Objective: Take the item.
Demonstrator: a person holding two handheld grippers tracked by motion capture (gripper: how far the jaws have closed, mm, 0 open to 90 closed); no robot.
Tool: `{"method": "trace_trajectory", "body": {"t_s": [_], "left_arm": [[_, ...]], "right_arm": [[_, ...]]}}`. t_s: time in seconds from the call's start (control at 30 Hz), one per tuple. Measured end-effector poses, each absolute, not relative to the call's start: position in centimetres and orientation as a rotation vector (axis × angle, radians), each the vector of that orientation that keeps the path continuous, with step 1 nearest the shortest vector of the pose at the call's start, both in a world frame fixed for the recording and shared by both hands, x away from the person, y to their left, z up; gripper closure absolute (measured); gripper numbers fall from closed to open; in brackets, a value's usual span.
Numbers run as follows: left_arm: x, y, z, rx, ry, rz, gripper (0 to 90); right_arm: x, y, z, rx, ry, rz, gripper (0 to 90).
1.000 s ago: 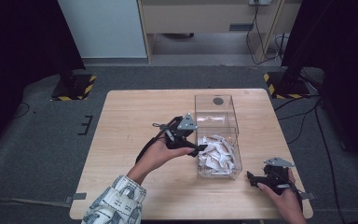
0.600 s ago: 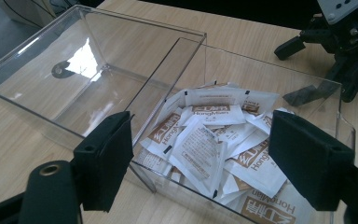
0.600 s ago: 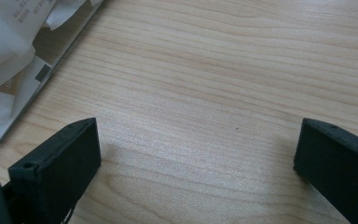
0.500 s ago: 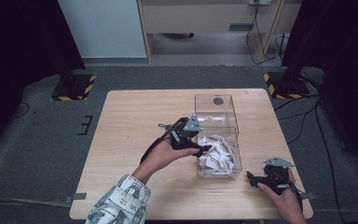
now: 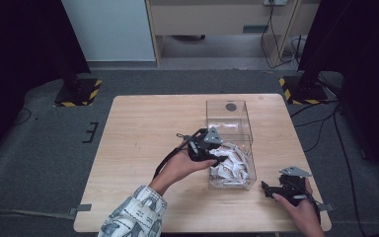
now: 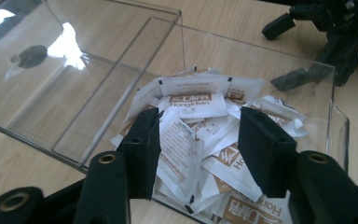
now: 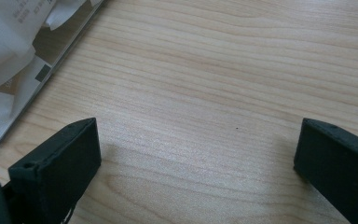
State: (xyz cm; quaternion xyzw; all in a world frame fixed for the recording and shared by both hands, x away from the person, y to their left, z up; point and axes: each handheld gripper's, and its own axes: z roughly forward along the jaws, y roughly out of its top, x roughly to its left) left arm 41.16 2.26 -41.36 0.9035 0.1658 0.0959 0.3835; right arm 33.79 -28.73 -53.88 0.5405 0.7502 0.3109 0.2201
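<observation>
Sachets (image 6: 193, 135) heaped between your left gripper's (image 6: 198, 149) parted jaws inside clear box (image 6: 182, 35), your right gripper (image 7: 196, 172) wide over bare table (image 7: 223, 79).

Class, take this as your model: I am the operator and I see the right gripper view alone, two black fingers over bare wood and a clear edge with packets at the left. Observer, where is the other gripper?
Observer: The left gripper is at the near half of a clear box, over the sachets.
Operator: Is it gripping one?
Observer: Not yet; the left gripper view shows its fingers apart above the pile.
Operator: Is the whole box filled?
Observer: No, the far compartment looks almost bare.
Operator: And mine?
Observer: The right gripper rests open on the table, beside the box.
</observation>
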Motion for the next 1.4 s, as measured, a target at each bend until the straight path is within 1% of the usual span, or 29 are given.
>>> {"method": "trace_trajectory", "body": {"t_s": [0.37,0.8,0.9,1.03,1.4], "left_arm": [[41.0,1.5,-42.6,2.326,0.436,0.269,56.9],[41.0,1.4,-43.1,2.328,0.444,0.293,59.9],[41.0,1.2,-43.3,2.338,0.441,0.288,61.6],[40.7,0.8,-43.6,2.368,0.442,0.314,62.5],[41.2,0.6,-44.0,2.383,0.468,0.305,69.5]], "right_arm": [[33.8,-28.7,-53.9,1.495,2.075,0.86,0.8],[33.8,-28.7,-53.9,1.495,2.074,0.86,0.8],[33.8,-28.7,-53.9,1.495,2.075,0.86,0.8],[33.8,-28.7,-53.9,1.494,2.075,0.86,0.8],[33.8,-28.7,-53.9,1.494,2.075,0.86,0.8]]}}
